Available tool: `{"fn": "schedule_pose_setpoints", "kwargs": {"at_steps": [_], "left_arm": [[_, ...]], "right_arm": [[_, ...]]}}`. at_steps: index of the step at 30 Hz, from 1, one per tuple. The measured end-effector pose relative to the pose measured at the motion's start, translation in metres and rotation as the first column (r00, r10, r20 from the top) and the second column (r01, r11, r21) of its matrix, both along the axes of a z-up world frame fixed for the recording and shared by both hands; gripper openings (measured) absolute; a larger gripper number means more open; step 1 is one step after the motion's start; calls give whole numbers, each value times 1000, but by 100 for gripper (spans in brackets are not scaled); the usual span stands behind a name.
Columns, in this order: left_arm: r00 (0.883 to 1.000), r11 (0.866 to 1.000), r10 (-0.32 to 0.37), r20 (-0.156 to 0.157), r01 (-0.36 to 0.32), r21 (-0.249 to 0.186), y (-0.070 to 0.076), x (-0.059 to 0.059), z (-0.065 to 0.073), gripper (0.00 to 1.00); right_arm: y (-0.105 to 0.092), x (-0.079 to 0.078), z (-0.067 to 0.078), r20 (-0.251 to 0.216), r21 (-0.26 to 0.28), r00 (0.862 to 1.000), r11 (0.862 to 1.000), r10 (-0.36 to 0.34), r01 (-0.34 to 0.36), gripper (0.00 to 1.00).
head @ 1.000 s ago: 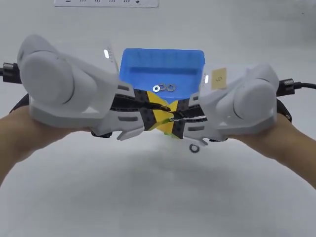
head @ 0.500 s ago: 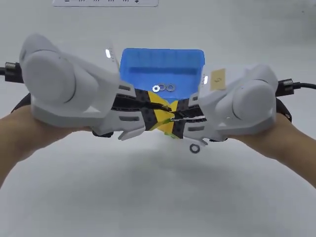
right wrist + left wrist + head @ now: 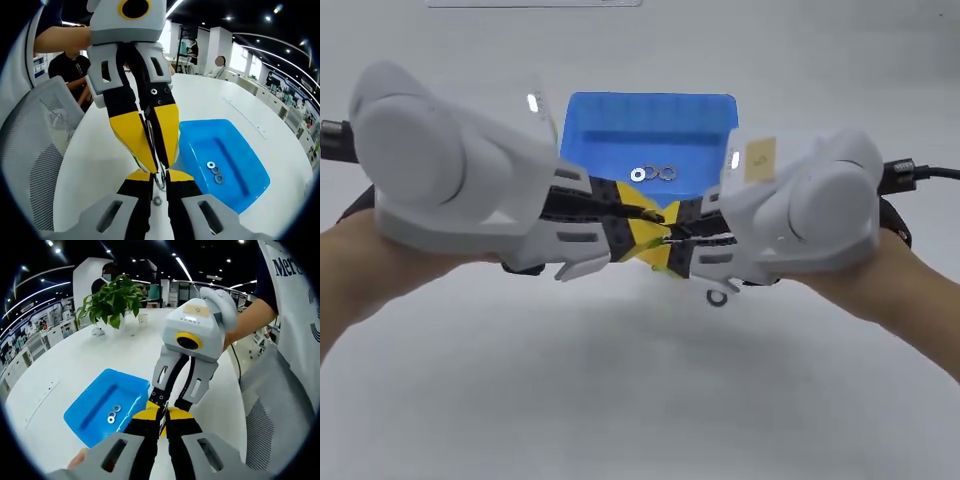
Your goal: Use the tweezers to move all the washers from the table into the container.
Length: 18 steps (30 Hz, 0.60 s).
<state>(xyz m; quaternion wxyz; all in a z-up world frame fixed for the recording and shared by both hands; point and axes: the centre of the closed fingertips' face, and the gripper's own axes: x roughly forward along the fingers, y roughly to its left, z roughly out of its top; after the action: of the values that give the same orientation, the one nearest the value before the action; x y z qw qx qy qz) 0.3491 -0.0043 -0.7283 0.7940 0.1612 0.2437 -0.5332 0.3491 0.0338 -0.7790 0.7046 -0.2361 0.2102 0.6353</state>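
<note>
My two grippers meet tip to tip in front of the blue container (image 3: 620,125), the left gripper (image 3: 638,222) from the left and the right gripper (image 3: 682,240) from the right. Thin metal tweezers (image 3: 705,240) lie between the right jaws, and both pairs of yellow-tipped jaws are closed on them. The tweezers (image 3: 160,181) show as a metal sliver at my right gripper (image 3: 160,176); the left gripper (image 3: 163,416) pinches the same spot. Three washers (image 3: 652,175) lie in the container (image 3: 235,150). One washer (image 3: 717,297) lies on the table under the right gripper, washer (image 3: 157,201).
The white table (image 3: 640,400) stretches toward me. A potted plant (image 3: 112,300) stands far along the table (image 3: 100,355). A mesh chair (image 3: 35,145) and a person's arm (image 3: 60,40) are behind the left gripper.
</note>
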Motion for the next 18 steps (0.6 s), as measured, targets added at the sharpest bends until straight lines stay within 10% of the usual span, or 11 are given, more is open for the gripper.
{"fn": "schedule_pose_setpoints", "kwargs": {"at_steps": [18], "left_arm": [[1000,1000,-9,23,9,3,4,-18,20,8]], "right_arm": [[5,-18,20,22,-6,999,1000,24,-24,11]]}}
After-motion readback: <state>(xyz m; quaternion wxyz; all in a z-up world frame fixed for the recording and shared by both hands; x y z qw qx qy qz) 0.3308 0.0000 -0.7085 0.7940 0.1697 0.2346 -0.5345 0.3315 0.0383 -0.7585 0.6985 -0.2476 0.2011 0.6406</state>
